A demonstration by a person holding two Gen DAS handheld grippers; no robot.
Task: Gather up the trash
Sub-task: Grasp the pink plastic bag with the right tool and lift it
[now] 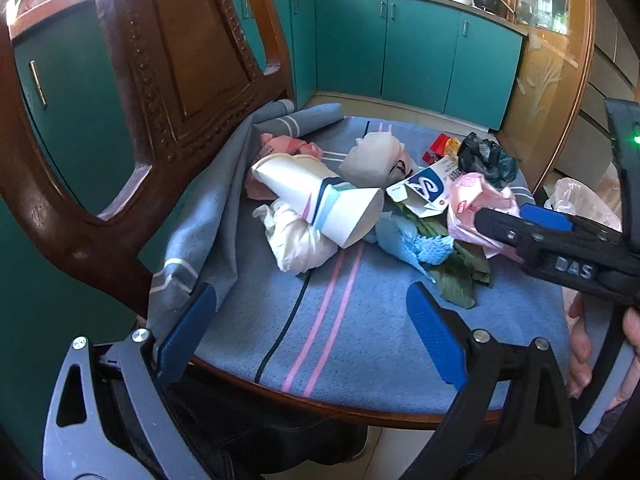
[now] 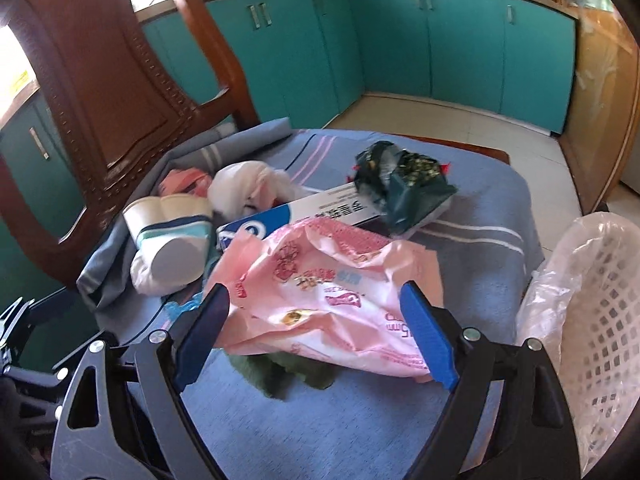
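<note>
Trash is piled on a chair seat covered by a blue striped cloth (image 1: 340, 340). The pile holds a stack of paper cups (image 1: 320, 196), crumpled white tissue (image 1: 296, 240), a blue-and-white box (image 1: 424, 192), a dark green bag (image 1: 486, 158) and a pink wrapper (image 1: 476, 196). My left gripper (image 1: 312, 320) hangs open over the bare front of the seat, short of the pile. My right gripper (image 2: 316, 320) stands open astride the pink wrapper (image 2: 320, 288), which lies loosely between its blue pads (image 2: 428, 336). Green leaves (image 2: 288, 376) lie underneath the wrapper.
The carved wooden chair back (image 1: 180, 60) rises at the left. A white mesh basket lined with a clear plastic bag (image 2: 592, 300) stands to the right of the seat. Teal cabinets (image 2: 460, 40) line the far wall. A person's hand (image 1: 580, 344) grips the right tool.
</note>
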